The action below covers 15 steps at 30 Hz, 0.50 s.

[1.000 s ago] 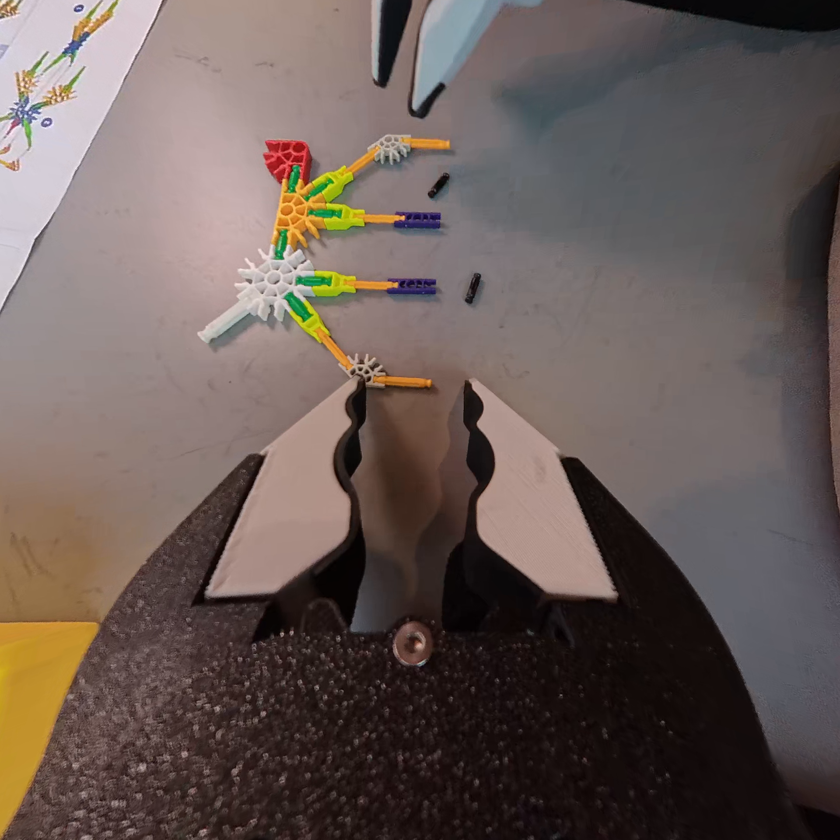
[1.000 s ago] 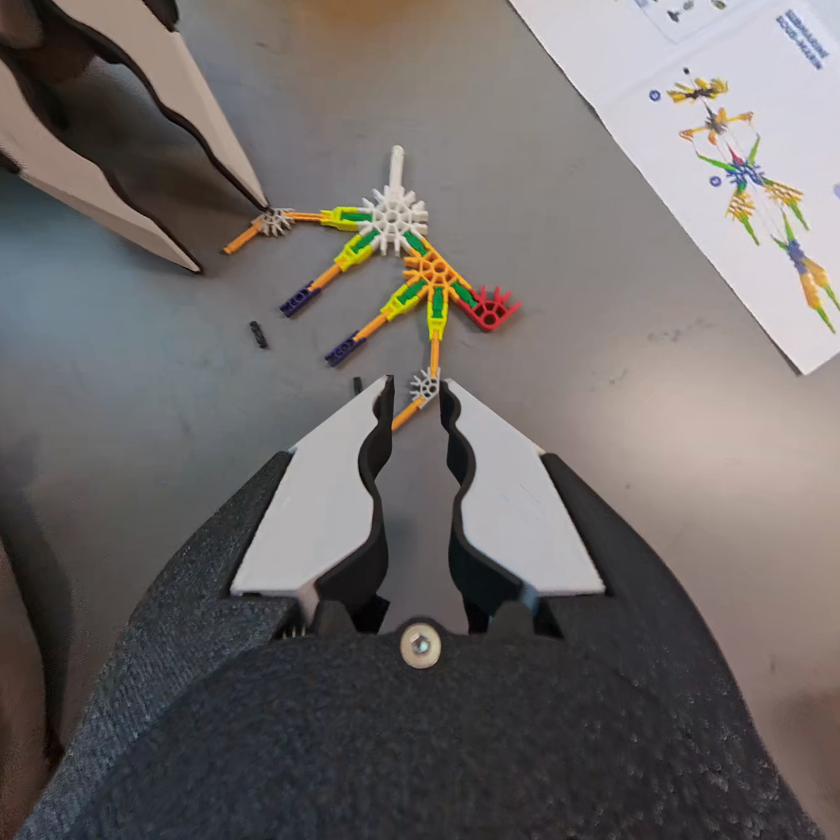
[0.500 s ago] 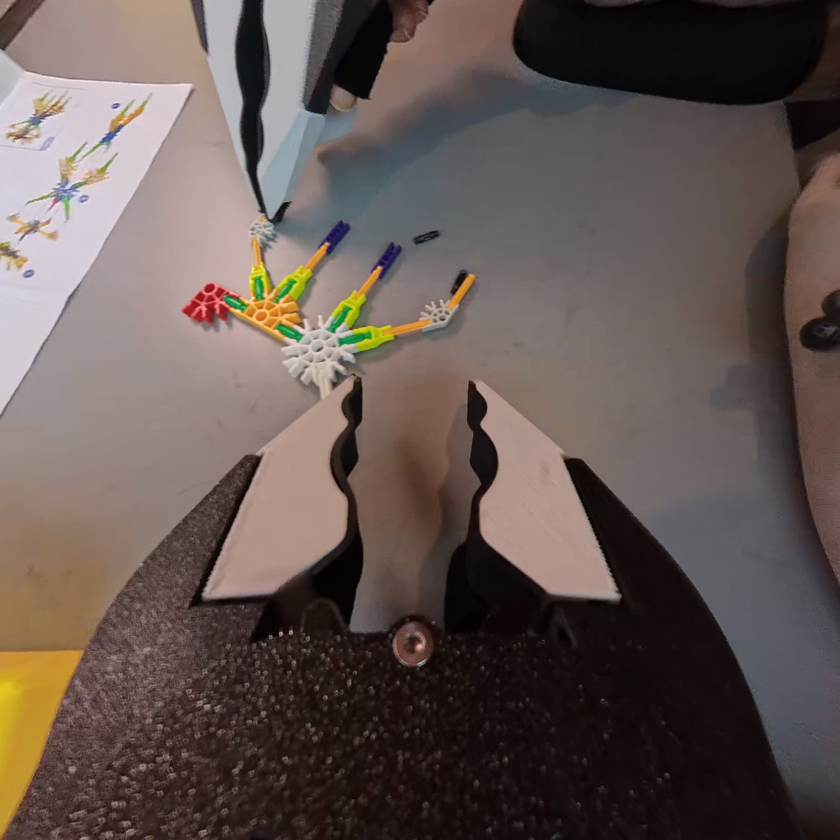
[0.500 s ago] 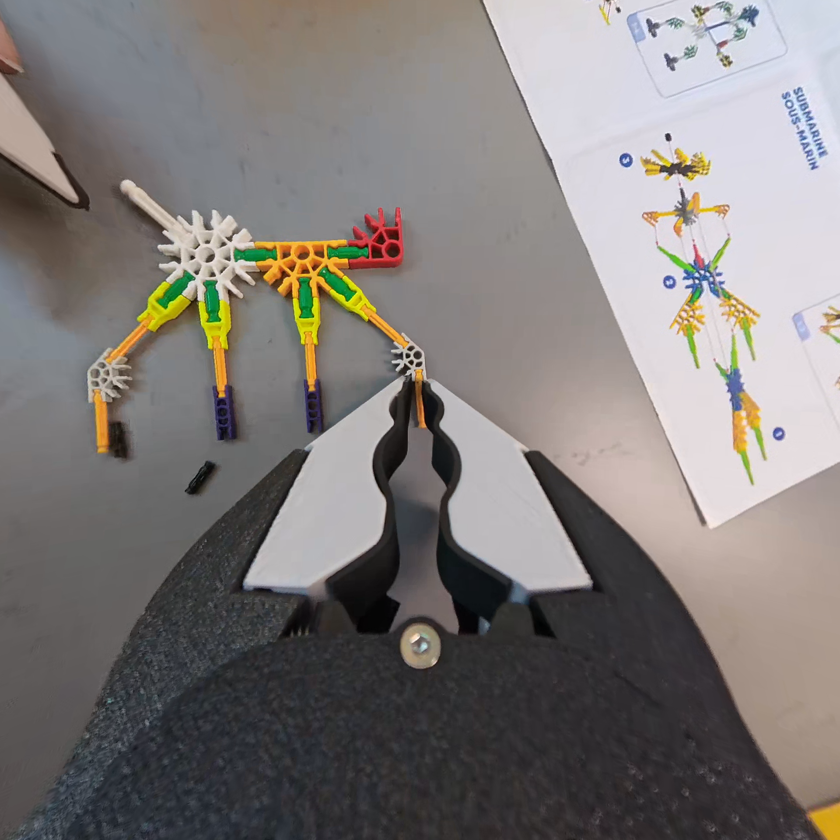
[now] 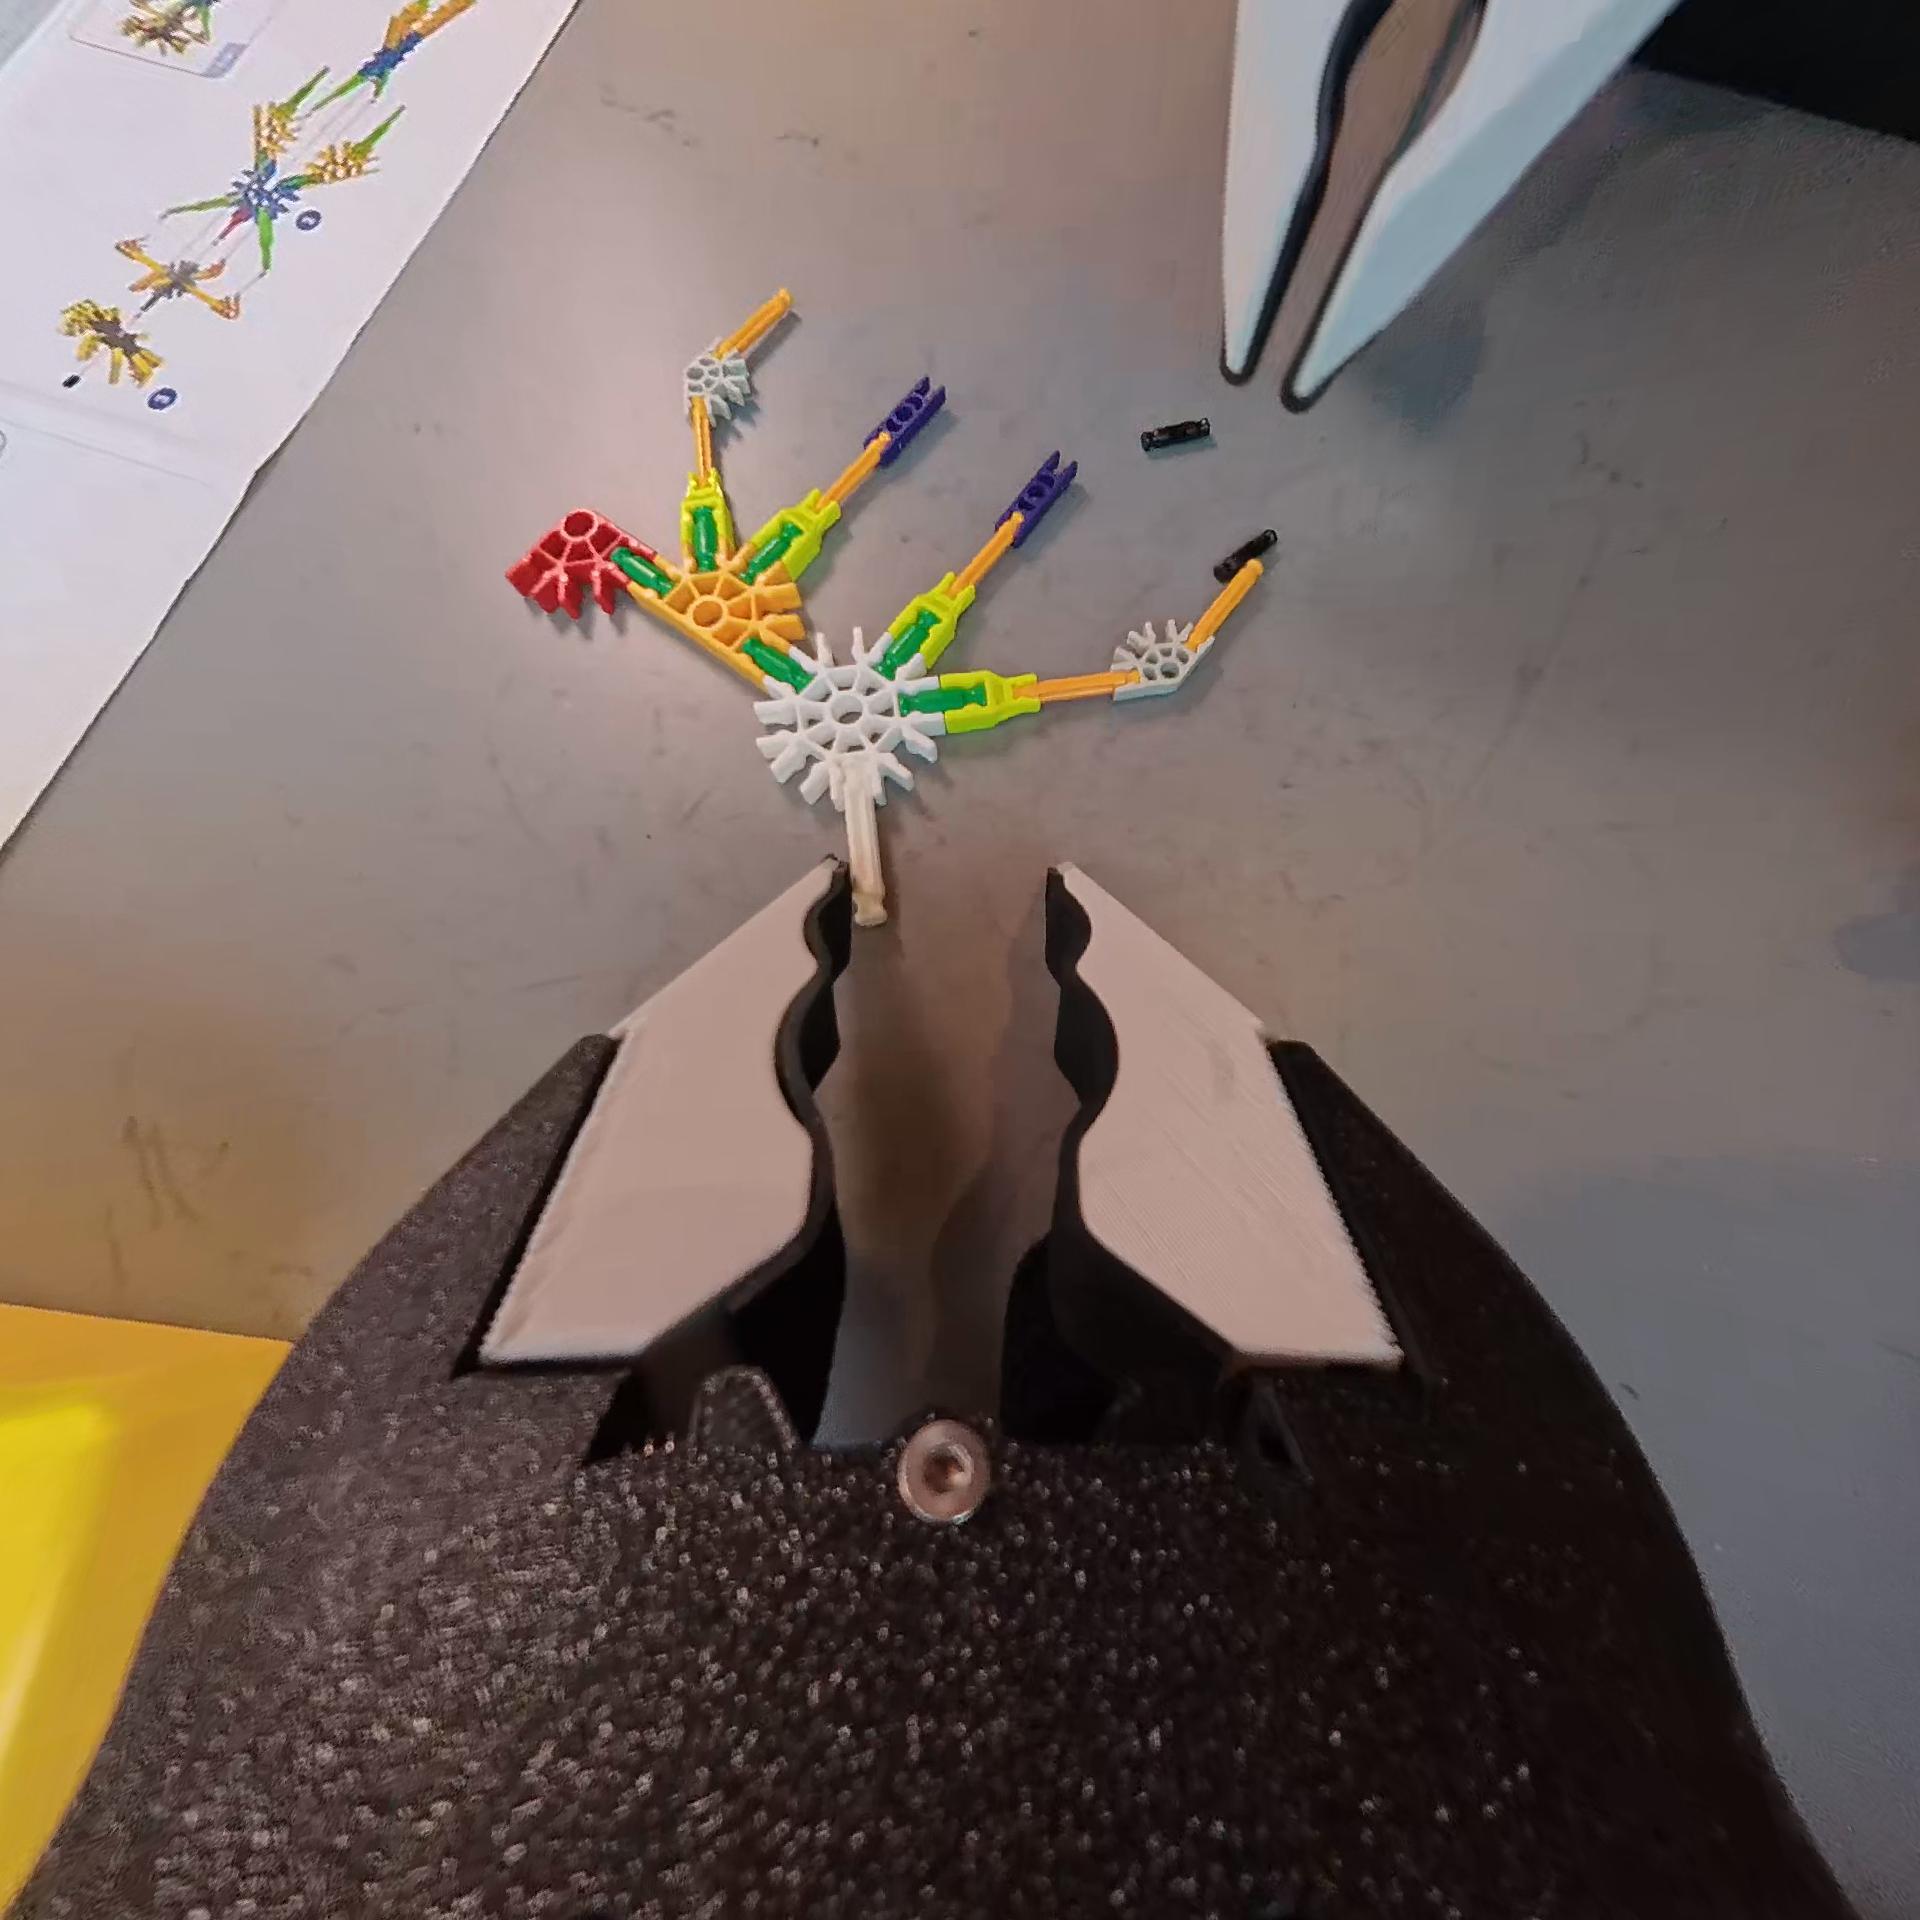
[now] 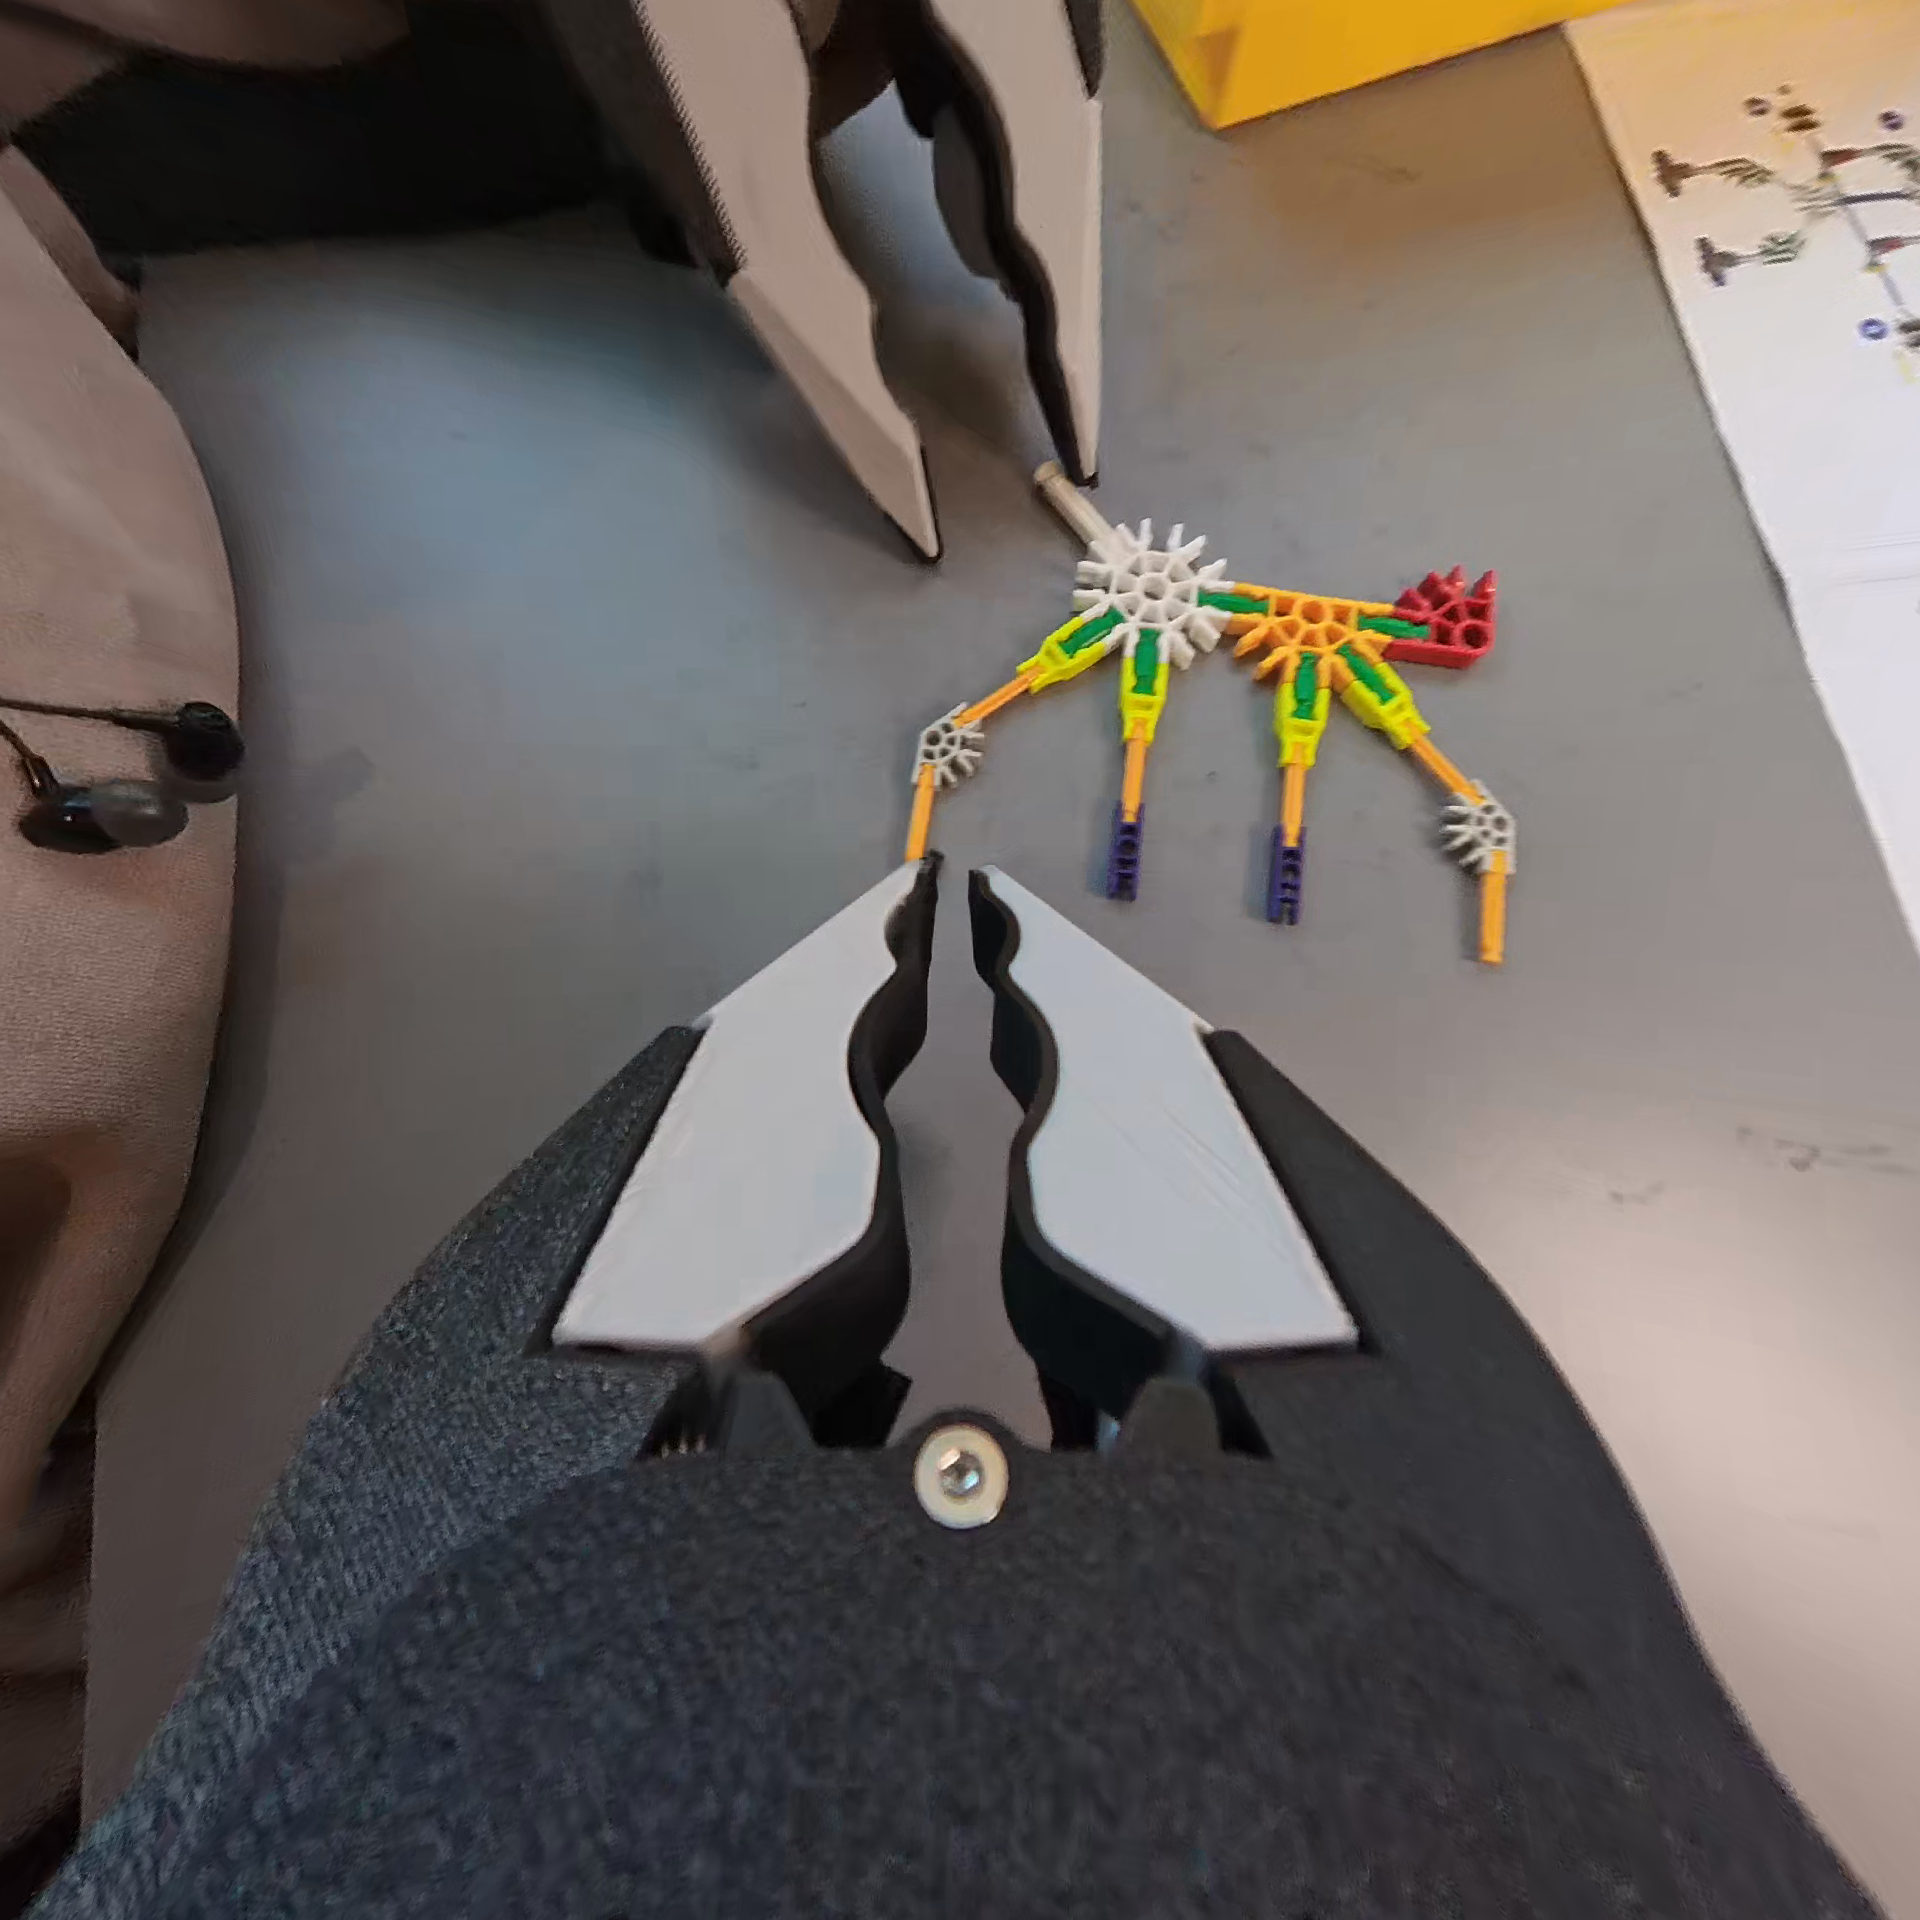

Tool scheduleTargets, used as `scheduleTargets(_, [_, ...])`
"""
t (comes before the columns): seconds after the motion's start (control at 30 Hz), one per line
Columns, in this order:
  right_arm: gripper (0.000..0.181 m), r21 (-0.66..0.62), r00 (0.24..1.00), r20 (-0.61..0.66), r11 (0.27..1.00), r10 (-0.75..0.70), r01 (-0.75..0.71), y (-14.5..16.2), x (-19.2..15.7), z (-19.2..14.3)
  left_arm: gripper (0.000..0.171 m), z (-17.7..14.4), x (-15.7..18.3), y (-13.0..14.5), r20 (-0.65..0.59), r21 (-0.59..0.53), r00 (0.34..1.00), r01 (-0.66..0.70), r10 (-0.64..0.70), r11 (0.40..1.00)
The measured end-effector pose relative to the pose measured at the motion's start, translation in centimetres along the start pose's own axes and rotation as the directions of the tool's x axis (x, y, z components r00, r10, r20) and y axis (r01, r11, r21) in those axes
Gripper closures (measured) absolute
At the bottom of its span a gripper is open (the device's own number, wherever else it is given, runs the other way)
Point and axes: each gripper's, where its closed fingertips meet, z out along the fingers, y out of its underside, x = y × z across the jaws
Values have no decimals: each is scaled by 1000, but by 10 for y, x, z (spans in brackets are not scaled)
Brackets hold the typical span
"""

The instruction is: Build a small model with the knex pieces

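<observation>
My left gripper (image 5: 940, 883) stood open, one finger touching the flat multicoloured plastic rod-and-connector figure's (image 5: 842, 717) white stub; my right gripper (image 6: 951, 883), nearly closed and empty, hovered beside a small black plastic pin (image 5: 1176, 434).

Probably a workshop, scuffed grey bench (image 5: 1558, 935), printed instruction sheet (image 5: 156, 260)

No legible writing is seen on the grey counter (image 5: 1558, 831). A white instruction sheet (image 5: 156, 260) is laid at the counter's edge; it is printed with coloured assembly diagrams and small round step markers, too small or blurred to be read in either view. No marking is shown on the yellow box (image 6: 1351, 52).
</observation>
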Motion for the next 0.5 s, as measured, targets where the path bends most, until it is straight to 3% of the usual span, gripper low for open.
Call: scheduleTargets(0.5, [177, -108, 999, 28, 994, -16, 19, 16, -1, 20, 141, -4, -3, 4, -1, -9, 1000, 13, -13, 1000])
